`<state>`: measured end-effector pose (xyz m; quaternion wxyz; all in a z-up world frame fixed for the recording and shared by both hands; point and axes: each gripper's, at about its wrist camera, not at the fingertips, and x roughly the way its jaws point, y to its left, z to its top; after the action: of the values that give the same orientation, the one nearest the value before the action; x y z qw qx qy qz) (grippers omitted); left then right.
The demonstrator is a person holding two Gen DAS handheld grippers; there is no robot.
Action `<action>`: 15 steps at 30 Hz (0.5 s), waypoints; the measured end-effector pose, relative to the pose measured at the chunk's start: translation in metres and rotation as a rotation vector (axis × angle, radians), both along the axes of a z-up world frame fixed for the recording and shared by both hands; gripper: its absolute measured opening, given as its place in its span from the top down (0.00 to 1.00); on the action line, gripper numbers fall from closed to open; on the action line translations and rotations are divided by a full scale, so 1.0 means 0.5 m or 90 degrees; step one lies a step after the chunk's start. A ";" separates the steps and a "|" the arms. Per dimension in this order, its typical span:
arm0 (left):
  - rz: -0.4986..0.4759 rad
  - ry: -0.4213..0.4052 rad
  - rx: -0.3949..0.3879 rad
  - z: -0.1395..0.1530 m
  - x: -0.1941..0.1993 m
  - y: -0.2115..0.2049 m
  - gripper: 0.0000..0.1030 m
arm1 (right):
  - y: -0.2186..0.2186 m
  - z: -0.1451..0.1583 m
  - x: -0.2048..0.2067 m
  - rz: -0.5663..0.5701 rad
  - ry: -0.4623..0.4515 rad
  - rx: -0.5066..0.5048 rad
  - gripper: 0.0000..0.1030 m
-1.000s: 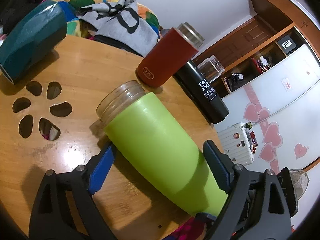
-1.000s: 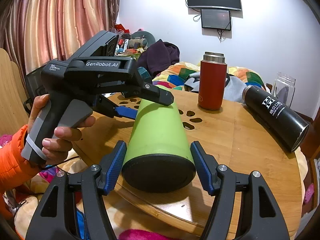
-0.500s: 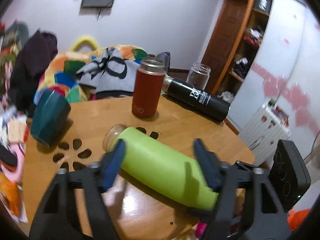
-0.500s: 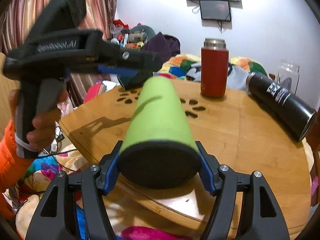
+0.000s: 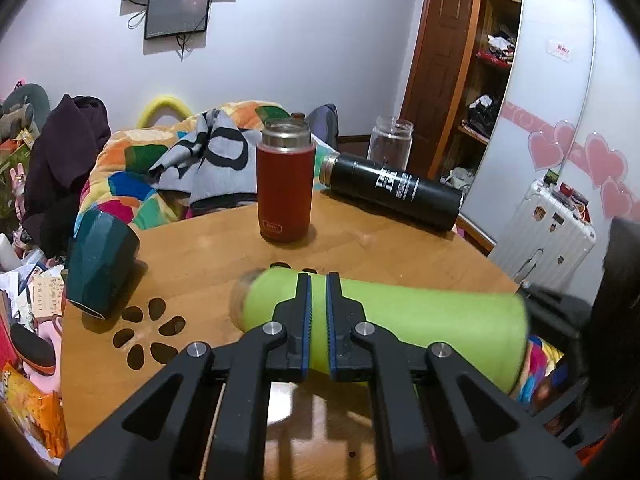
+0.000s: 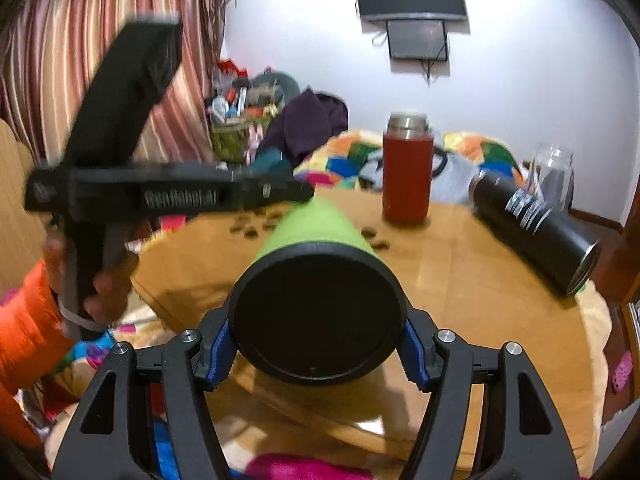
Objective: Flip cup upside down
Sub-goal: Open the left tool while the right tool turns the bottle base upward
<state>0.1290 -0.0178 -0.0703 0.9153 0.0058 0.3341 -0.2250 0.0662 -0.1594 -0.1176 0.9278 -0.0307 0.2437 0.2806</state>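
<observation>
Right wrist: your right gripper clamps the green cup's base for the flip; left gripper pinched nearly closed, empty

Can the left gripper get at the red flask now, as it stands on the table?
Probably not directly: the left gripper is shut, and the green cup lies across its path to the red flask.

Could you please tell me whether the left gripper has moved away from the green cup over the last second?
Yes. The left gripper straddled the green cup open; now it is shut, empty and raised above it. The red flask stays put.
</observation>
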 end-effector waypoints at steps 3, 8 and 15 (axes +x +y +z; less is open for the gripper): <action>0.001 -0.006 -0.008 0.007 -0.002 0.005 0.95 | -0.008 0.037 -0.005 -0.003 -0.028 0.015 0.38; -0.002 -0.009 -0.030 0.017 0.001 0.012 0.95 | 0.002 0.083 0.001 -0.002 -0.061 0.026 0.38; 0.000 -0.025 -0.034 0.034 0.004 0.015 0.95 | 0.027 0.137 0.048 -0.004 -0.076 0.025 0.38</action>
<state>0.1310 -0.0104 -0.0531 0.9214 -0.0146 0.3101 -0.2336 0.0901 -0.1459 -0.0490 0.9421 -0.0287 0.1822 0.2799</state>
